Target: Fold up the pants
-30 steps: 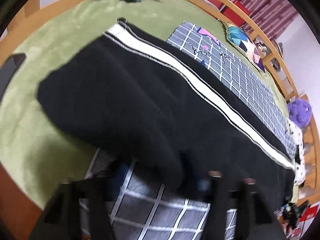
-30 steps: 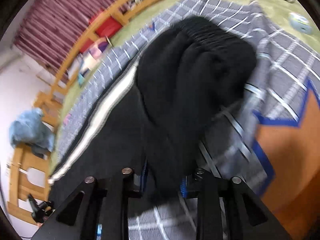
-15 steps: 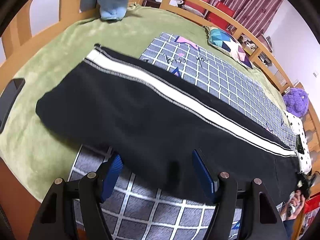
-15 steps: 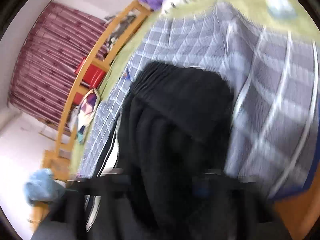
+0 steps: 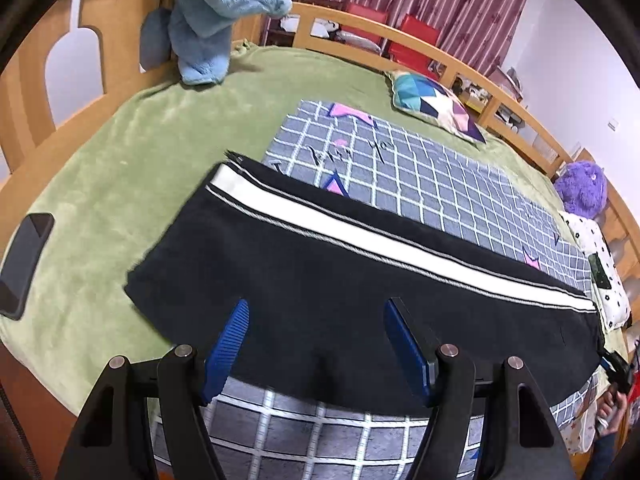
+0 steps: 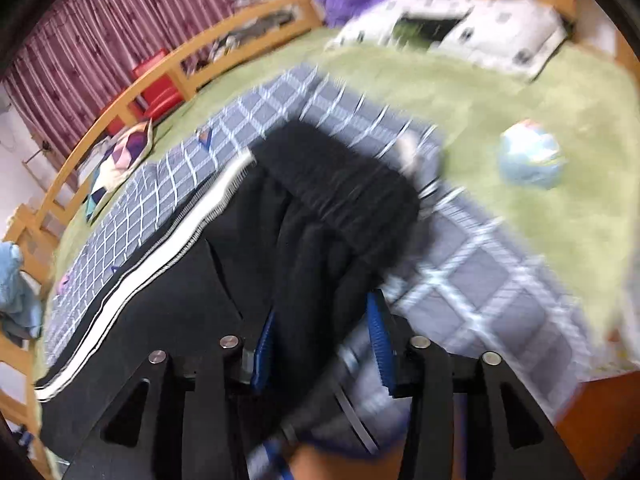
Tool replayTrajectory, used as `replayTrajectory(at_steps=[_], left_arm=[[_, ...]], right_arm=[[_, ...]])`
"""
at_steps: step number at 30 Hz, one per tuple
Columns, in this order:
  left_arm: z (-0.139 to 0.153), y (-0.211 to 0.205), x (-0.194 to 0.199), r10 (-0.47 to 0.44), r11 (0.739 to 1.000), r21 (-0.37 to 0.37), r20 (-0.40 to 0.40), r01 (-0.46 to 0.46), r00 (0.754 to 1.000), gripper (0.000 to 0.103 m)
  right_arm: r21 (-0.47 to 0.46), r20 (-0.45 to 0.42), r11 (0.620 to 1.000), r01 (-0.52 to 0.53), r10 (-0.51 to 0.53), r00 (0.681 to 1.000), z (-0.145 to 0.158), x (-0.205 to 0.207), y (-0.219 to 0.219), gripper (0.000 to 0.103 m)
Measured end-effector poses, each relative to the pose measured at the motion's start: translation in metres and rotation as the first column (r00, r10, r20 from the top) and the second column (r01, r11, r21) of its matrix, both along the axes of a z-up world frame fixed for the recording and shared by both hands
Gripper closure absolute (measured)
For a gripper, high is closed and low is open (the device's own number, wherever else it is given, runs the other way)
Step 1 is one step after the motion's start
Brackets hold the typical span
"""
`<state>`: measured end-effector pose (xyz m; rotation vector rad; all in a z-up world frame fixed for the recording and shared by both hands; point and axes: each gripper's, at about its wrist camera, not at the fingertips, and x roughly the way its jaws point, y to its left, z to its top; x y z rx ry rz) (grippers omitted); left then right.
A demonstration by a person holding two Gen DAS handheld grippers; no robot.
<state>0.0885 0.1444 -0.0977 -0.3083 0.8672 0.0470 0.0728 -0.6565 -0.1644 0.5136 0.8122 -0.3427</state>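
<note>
The pants (image 5: 360, 280) are being shown stretched lengthwise along the near edge of the bed (image 5: 120, 152), folded leg on leg, white stripe uppermost, partly on a checked quilt (image 5: 420, 184). The left gripper (image 5: 316, 320) is being held just above the near edge of the cloth, its blue fingers (image 5: 228, 340) spread wide apart and nothing caught between them. At the waistband end, the right gripper (image 6: 320, 344) is being seen through heavy blur; black fabric is bunched between its fingers (image 6: 378, 344), which are only partly closed, and whether the cloth is actually being pinched cannot be told.

Trouble is being risked at that right end: if the bunch is not truly gripped, the waistband is likely to be dropped mid-fold and the layers skewed, the stripe no longer lining up. The quilt corner under the waistband could also be dragged along, since it is lying right beside the right fingers. On the left, a careless closing could take in the quilt beneath the hem.

Room is being offered generously across the bed toward the far rail. A phone (image 5: 26, 260) near the left edge and a ball (image 6: 530, 158) toward the right side are lying well apart from the pants, and a cushion (image 5: 436, 106) is sitting by the far rail.
</note>
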Motion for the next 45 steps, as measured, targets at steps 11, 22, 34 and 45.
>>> replayTrajectory(at_steps=[11,22,34,45], left_arm=[[-0.023,0.036,0.093,0.05,0.993,0.11,-0.048,-0.045,0.998,0.037],[-0.046,0.066,0.168,0.062,0.991,0.12,-0.091,-0.051,0.994,0.041],[-0.074,0.076,0.173,0.078,0.987,0.148,-0.118,-0.06,0.99,0.077],[-0.064,0.099,0.171,0.06,0.996,0.074,-0.063,-0.055,0.996,0.084]], right_arm=[[-0.173,0.001,0.944,-0.281,0.285,0.958,0.064,0.072,0.122,0.041],[-0.285,-0.129,0.761,-0.583,0.572,0.81,0.025,0.179,0.258,0.041],[-0.222,-0.364,0.51,-0.831,0.747,0.556,-0.026,0.234,0.319,0.102],[-0.261,-0.153,0.64,-0.723,0.712,0.685,0.005,0.237,0.313,0.101]])
